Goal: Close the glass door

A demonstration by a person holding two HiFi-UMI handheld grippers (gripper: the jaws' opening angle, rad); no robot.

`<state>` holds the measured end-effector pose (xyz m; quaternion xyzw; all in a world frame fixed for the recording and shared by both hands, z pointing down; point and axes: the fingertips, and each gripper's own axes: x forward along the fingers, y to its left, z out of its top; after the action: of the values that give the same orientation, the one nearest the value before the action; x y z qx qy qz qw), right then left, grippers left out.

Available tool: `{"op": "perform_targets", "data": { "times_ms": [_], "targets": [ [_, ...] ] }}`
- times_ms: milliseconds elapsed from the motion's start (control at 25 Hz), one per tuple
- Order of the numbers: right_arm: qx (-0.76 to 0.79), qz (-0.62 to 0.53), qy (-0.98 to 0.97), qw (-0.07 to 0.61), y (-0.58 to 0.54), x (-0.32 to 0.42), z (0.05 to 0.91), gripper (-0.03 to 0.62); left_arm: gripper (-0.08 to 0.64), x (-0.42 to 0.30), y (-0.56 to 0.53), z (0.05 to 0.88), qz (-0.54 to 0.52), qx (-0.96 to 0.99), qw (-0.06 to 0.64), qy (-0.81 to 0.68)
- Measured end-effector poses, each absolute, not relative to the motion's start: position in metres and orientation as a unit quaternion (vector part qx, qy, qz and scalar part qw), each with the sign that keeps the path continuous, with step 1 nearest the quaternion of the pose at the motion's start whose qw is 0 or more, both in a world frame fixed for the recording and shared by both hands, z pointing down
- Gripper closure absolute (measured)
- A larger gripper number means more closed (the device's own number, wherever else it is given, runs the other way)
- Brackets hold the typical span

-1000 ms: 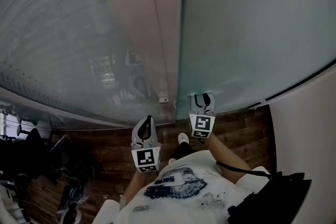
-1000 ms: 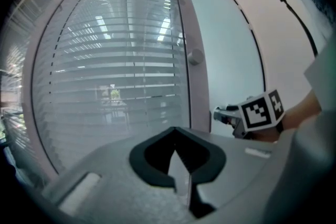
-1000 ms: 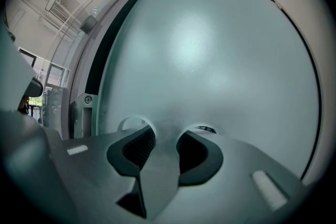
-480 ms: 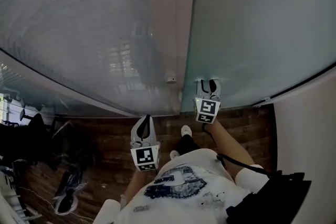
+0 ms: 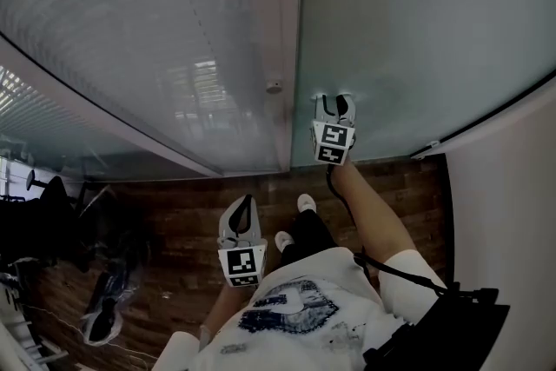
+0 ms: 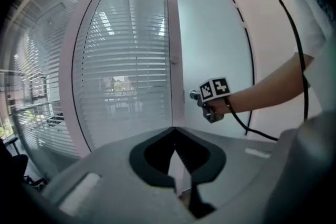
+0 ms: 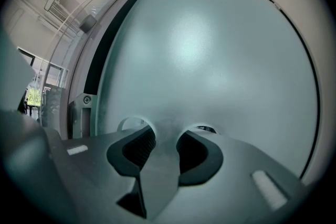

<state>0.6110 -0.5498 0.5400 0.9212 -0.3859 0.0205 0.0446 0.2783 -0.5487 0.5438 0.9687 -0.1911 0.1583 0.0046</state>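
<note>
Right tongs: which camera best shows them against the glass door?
Left gripper view: the right tongs appear whole, side-on, at the glass door edge. Head view sees them from above; right gripper view, only their tips at the glass.

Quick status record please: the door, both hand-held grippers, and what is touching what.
glass door: frosted, edge beside the frame post; fully shut unclear
right hand-held gripper: jaws apart, tips against the glass door, nothing held
left hand-held gripper: jaws together, empty, clear of the door
</note>
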Motion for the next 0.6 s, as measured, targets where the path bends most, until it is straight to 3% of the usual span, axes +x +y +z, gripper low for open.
{"op": "perform_targets", "data": {
  "times_ms": [400,560,600],
  "targets": [
    [0.911,0.04,-0.408,0.043,-0.559,0.616,0.55,0.462,0.557,0.235,-0.523,0.535,0.167,0.959,-0.013,-0.228],
    [0.902,0.057,-0.416,0.096,-0.541,0.602,0.537,0.417,0.557,0.216,-0.5,0.53,0.166,0.952,-0.019,-0.256],
    [0.902,0.055,-0.417,0.101,-0.532,0.595,0.532,0.438,0.557,0.213,-0.492,0.53,0.167,0.95,-0.02,-0.261]
  ]
}}
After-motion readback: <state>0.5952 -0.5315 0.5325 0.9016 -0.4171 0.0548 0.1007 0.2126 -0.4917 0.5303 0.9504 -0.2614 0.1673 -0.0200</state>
